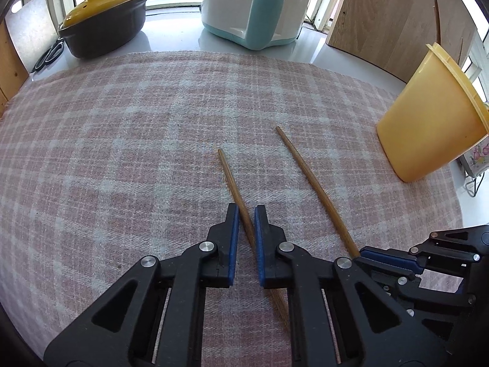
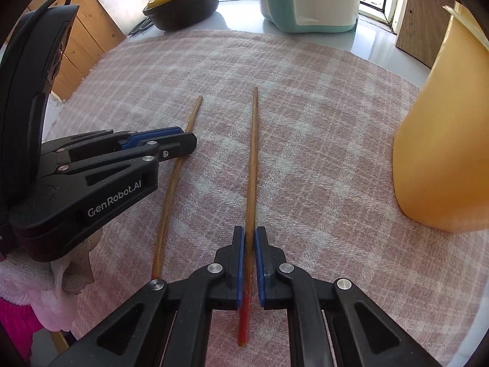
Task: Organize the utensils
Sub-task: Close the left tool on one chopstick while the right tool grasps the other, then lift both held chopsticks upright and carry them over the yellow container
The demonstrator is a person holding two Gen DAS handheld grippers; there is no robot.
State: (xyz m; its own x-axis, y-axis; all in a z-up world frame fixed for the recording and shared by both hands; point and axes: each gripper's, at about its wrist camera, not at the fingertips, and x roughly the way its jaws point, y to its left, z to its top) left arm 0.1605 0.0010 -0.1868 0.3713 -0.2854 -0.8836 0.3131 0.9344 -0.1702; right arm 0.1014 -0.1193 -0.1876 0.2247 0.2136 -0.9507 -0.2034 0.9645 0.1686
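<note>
Two wooden chopsticks lie side by side on a pink plaid cloth (image 1: pixel 122 137). The left chopstick (image 1: pixel 229 177) (image 2: pixel 174 183) runs between the blue pads of my left gripper (image 1: pixel 246 209) (image 2: pixel 183 140), which is shut on it near its middle. My right gripper (image 2: pixel 249 229) (image 1: pixel 363 252) is shut on the right chopstick (image 2: pixel 253 153) (image 1: pixel 305 171), just ahead of its red end (image 2: pixel 243 321). Both chopsticks still rest along the cloth. A yellow utensil holder (image 1: pixel 428 128) (image 2: pixel 443 153) stands to the right, with thin sticks (image 1: pixel 437 21) poking out of it.
At the back stand a dark pot with a yellow lid (image 1: pixel 101 27) and a white and teal appliance (image 1: pixel 253 6). Scissors (image 1: pixel 50 53) lie back left, and a wooden board (image 1: pixel 397 24) leans back right. A pink sleeve (image 2: pixel 30 290) shows behind the left gripper.
</note>
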